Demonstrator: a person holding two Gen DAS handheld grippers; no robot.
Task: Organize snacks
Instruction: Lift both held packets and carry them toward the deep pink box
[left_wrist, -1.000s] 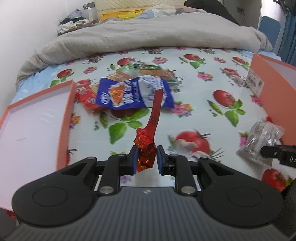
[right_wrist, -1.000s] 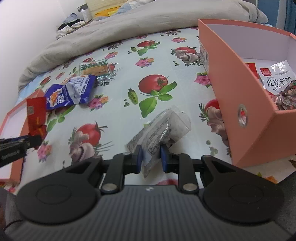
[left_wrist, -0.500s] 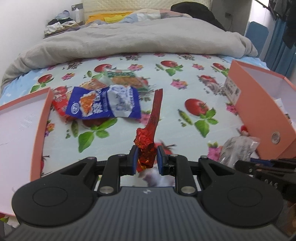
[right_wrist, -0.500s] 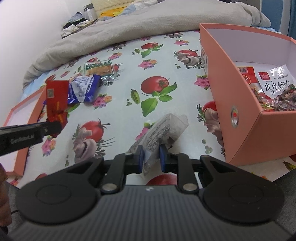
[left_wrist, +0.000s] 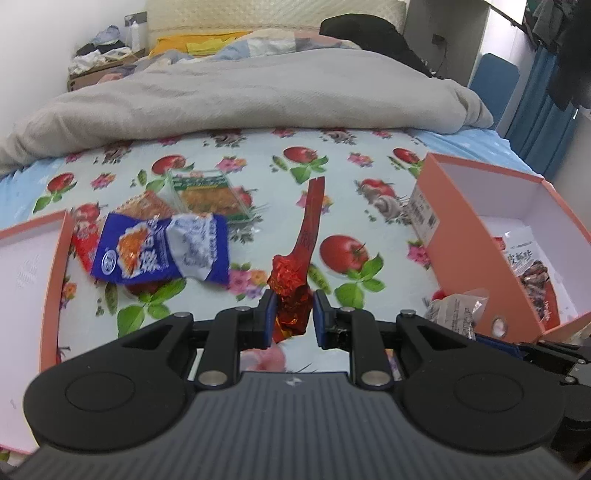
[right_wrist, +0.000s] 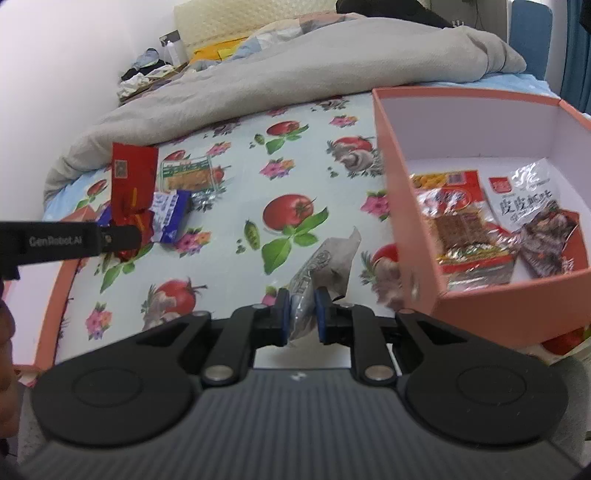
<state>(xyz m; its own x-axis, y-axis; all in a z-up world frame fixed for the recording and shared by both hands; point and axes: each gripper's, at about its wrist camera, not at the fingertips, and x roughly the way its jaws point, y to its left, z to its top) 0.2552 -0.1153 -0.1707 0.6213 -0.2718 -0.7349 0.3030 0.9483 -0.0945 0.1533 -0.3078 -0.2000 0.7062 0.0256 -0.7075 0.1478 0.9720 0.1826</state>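
My left gripper (left_wrist: 293, 314) is shut on a red foil snack packet (left_wrist: 295, 284) and holds it edge-on above the bed; the packet also shows in the right wrist view (right_wrist: 131, 188). My right gripper (right_wrist: 303, 314) is shut on a clear silvery snack packet (right_wrist: 321, 266), lifted beside the orange box (right_wrist: 391, 173) at the right. Several snack packets (right_wrist: 465, 218) lie in that box. A blue packet (left_wrist: 159, 251), a red packet (left_wrist: 140, 206) and a green-labelled clear packet (left_wrist: 207, 192) lie on the fruit-print sheet.
An orange box lid (left_wrist: 55, 266) lies at the left. A grey duvet (left_wrist: 240, 99) is bunched across the far half of the bed. The orange box also shows at the right in the left wrist view (left_wrist: 461, 229).
Both grippers have risen and swung right toward the orange box, each keeping its packet. The clear packet has left the sheet.
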